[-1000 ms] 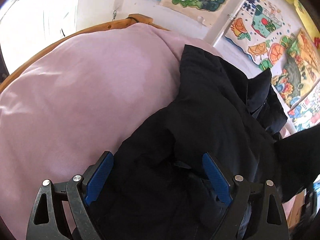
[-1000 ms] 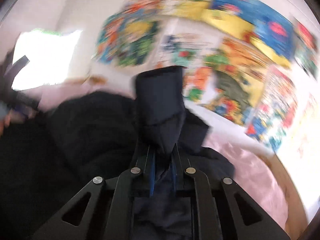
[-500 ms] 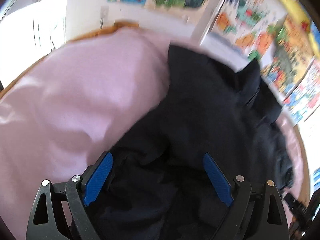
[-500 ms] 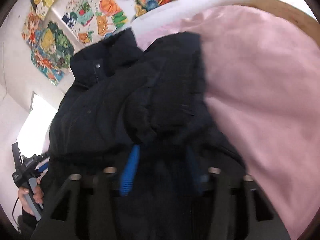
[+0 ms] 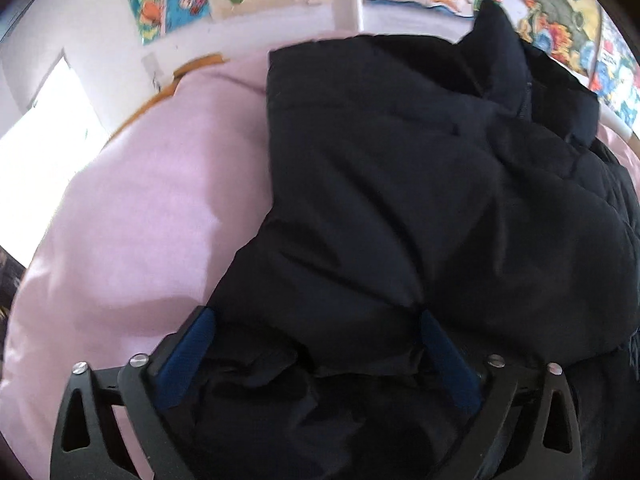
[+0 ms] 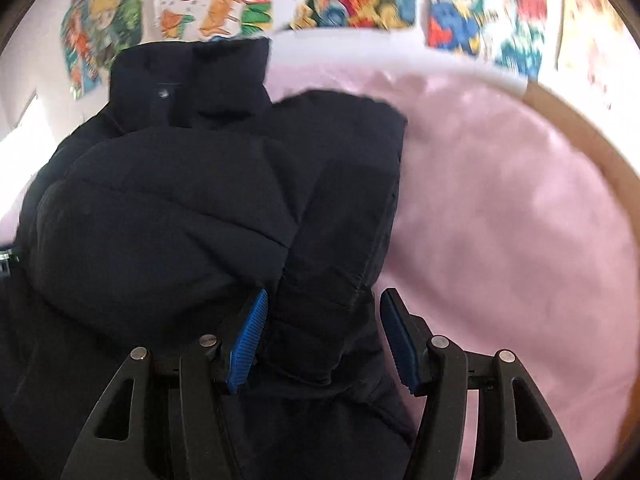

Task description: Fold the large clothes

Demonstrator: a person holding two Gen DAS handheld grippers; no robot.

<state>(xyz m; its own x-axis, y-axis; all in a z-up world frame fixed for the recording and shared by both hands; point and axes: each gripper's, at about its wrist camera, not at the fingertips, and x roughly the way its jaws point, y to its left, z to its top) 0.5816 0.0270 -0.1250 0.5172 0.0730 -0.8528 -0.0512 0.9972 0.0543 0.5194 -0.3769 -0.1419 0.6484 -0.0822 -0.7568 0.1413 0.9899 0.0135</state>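
Grippers: left gripper (image 5: 316, 344) and right gripper (image 6: 320, 336) are straddling the dark navy padded jacket (image 5: 420, 200) at frame bottom, jaws spread, gripping nothing; bulky padding is likely springing unfolded.

no writing can be read; the wall posters (image 6: 472, 20) are too blurred.

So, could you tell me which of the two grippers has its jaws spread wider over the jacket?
The left gripper: its blue pads stand far apart over the dark jacket, while the right gripper shows a narrower gap around a folded sleeve.
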